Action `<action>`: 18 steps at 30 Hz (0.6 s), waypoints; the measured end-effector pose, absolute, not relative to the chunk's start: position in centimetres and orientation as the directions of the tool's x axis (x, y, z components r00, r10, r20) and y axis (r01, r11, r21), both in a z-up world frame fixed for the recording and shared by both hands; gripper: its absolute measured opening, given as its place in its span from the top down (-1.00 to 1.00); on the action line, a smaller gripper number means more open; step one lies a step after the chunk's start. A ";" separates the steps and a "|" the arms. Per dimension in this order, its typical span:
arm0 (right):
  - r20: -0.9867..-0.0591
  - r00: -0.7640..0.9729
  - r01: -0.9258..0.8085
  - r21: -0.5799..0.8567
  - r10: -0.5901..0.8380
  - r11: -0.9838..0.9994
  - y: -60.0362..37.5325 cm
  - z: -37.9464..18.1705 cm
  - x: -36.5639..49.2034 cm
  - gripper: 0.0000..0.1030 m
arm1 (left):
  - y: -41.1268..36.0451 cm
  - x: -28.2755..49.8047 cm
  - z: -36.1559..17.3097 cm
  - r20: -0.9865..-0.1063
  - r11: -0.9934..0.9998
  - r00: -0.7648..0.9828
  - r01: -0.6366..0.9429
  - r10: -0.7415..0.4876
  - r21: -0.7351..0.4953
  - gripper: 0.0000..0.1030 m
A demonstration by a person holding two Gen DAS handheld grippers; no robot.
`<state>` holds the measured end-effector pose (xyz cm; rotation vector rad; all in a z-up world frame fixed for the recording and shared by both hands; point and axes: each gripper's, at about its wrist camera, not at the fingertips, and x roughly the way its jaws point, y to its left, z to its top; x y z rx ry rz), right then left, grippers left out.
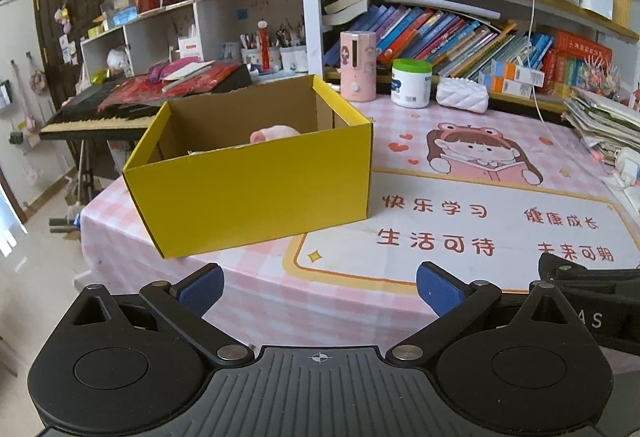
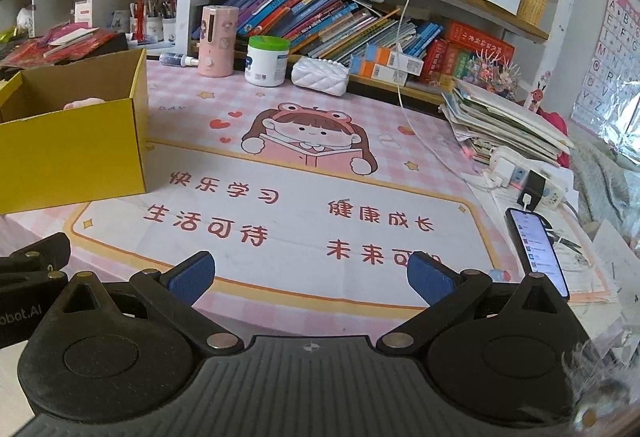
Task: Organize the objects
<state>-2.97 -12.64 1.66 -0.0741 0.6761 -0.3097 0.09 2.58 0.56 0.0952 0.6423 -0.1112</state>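
Note:
An open yellow cardboard box (image 1: 256, 189) stands on the left part of the pink checked desk mat (image 1: 460, 229); it also shows at the left in the right wrist view (image 2: 72, 153). A pink soft object (image 1: 274, 133) lies inside it, mostly hidden by the front wall. My left gripper (image 1: 320, 289) is open and empty, hovering near the table's front edge, in front of the box and a little to its right. My right gripper (image 2: 310, 277) is open and empty over the front of the mat, to the right of the box.
At the back stand a pink cylinder device (image 2: 218, 41), a white jar with green lid (image 2: 266, 61) and a white quilted pouch (image 2: 320, 75), below bookshelves. A stack of papers (image 2: 504, 121), a power strip (image 2: 532, 185) and a lit phone (image 2: 536, 249) lie at right. A keyboard piano (image 1: 100, 113) stands left.

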 end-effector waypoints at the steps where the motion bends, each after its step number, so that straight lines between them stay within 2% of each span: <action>1: -0.606 0.735 0.257 -0.169 -0.306 0.952 -12.6 1.7 -3.0 -1.00 | 2.6 0.1 0.6 -0.602 0.990 0.796 0.128 -0.070 0.054 -1.00; 8: -0.636 0.701 0.279 -0.169 -0.321 0.945 -12.7 1.4 -2.7 -1.00 | 2.1 0.0 0.6 -0.608 0.992 0.793 0.097 -0.031 0.076 -1.00; 18: -0.624 0.691 0.318 -0.190 -0.365 0.929 -12.9 1.5 -3.1 -1.00 | 1.1 -0.4 0.8 -0.609 0.994 0.793 0.064 0.005 0.091 -1.00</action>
